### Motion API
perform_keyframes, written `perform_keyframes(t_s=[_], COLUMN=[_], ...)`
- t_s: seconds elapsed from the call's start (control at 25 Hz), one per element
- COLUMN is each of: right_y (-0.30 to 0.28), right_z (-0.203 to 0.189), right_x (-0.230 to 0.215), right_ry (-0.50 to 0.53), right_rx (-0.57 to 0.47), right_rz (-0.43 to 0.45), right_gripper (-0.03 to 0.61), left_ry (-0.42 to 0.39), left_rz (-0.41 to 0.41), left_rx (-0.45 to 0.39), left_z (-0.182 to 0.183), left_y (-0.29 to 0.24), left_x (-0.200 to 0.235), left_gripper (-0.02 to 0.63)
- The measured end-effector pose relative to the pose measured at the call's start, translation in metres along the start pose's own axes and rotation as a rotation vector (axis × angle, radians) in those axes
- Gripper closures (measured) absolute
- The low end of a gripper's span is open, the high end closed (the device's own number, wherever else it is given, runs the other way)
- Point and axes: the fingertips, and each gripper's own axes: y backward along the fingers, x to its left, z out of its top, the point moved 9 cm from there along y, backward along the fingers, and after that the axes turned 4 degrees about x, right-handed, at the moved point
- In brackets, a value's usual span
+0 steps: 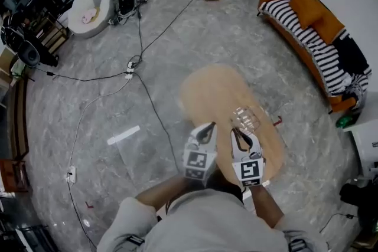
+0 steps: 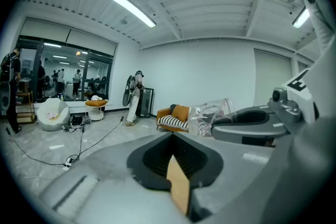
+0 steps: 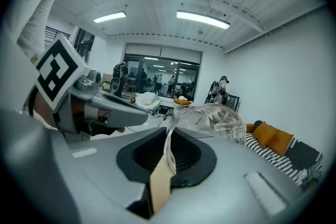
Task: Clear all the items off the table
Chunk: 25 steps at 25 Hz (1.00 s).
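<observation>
Now right gripper (image 1: 238, 131) pinches glass (image 3: 218, 120) (clear).

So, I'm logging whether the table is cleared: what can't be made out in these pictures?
Head view: the near end of the table is hidden under the left gripper, the right gripper and the glass it holds.
Head view: the red thing by the table's right edge is too small to name.
Both gripper views: no tabletop shows.

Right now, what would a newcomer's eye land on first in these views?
The clear cup pinched by its rim in the right gripper, held over the oval wooden table. Next, the left gripper beside it, shut on nothing, and the orange sofa with a striped blanket at the right.
</observation>
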Motion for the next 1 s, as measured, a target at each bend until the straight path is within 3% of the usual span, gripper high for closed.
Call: perform_keyframes(t_s=[0.48, 1.0], right_y=[0.017, 0.023], right_z=[0.030, 0.036], right_x=[0.016, 0.022], right_ry=[0.027, 0.044], right_rx=[-0.099, -0.129], right_rz=[-0.022, -0.017], right_gripper=[0.546, 0.546], left_ry=[-0.025, -0.047], left_rz=[0.004, 0.010], left_rx=[-0.085, -0.118], left_z=[0.023, 0.028], left_y=[0.022, 0.030], left_x=[0.014, 0.009], left_gripper=[0.594, 0.594])
